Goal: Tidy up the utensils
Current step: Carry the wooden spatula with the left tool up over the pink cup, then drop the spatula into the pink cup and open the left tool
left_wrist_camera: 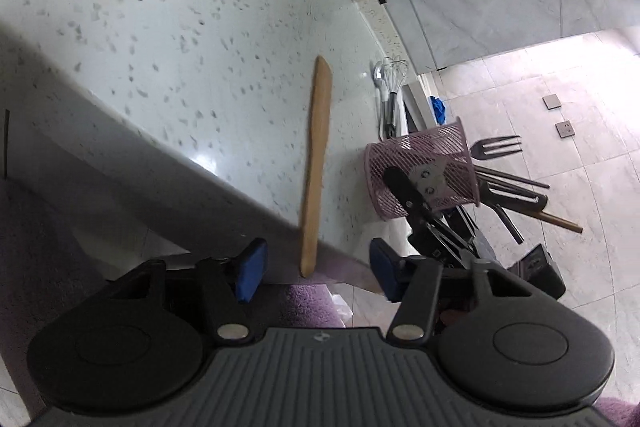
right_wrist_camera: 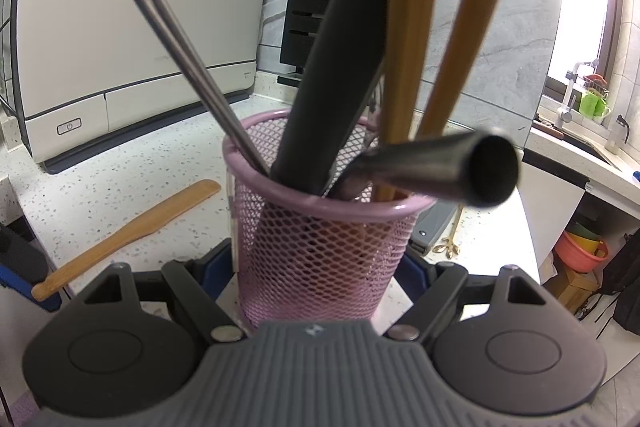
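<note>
Utensils are standing in the pink wire-mesh cup (right_wrist_camera: 316,247), which our right gripper (right_wrist_camera: 320,267) is clasping between its jaws: steel chopsticks (right_wrist_camera: 192,67), black and wooden handles. We read no writing. Our left gripper (left_wrist_camera: 314,267), tilted, is gaping around a flat wooden spatula (left_wrist_camera: 316,163) lying on the speckled white counter (left_wrist_camera: 180,47).

Pink mesh holder (right_wrist_camera: 320,251): hides right gripper's fingertips. Wooden handles (right_wrist_camera: 416,27): tops cut off by upper edge.
</note>
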`<act>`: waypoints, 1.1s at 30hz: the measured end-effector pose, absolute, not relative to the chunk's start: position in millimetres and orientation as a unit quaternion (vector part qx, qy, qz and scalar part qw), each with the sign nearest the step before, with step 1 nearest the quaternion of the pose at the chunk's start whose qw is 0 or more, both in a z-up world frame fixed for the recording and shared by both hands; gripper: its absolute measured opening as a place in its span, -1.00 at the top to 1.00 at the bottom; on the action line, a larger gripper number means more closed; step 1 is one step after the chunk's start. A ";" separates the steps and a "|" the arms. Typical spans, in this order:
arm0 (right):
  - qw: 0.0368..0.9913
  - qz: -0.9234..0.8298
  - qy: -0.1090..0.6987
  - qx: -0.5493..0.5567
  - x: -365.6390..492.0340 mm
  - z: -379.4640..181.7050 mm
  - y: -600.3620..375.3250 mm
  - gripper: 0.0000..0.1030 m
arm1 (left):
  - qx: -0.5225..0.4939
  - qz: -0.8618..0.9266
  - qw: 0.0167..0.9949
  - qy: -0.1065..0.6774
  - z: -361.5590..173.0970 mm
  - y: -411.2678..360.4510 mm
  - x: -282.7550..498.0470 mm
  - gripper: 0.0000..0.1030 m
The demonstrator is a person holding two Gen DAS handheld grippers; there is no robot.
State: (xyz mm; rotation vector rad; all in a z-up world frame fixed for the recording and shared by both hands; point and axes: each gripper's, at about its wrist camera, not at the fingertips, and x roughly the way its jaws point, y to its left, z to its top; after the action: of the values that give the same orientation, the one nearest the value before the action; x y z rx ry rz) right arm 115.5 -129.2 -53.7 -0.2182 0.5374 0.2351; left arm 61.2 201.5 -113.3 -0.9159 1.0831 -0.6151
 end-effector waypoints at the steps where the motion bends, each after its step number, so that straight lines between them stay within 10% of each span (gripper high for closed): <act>1: 0.951 0.115 0.265 -0.107 115.8 -53.6 -129.2 -0.58 | -0.417 -0.278 0.710 0.494 -115.6 201.0 63.9 0.31; 5: 0.951 0.116 0.264 -0.107 115.6 -53.5 -129.5 -0.58 | -0.424 -0.302 0.685 0.510 -125.9 193.5 68.0 0.93; 19: 0.952 0.117 0.264 -0.107 117.0 -52.9 -129.5 -0.58 | -0.398 -0.335 0.712 0.471 -25.9 196.0 45.4 0.94; 33: 0.950 0.121 0.270 -0.106 118.3 -50.3 -131.9 -0.58 | -0.320 -0.333 0.596 0.657 69.0 128.4 99.5 0.93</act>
State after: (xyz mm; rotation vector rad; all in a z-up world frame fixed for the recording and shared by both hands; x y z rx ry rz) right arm 118.3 -131.9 -50.3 -0.2151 0.5483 0.2457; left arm 99.5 128.4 69.0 -0.7436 1.5245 -0.7736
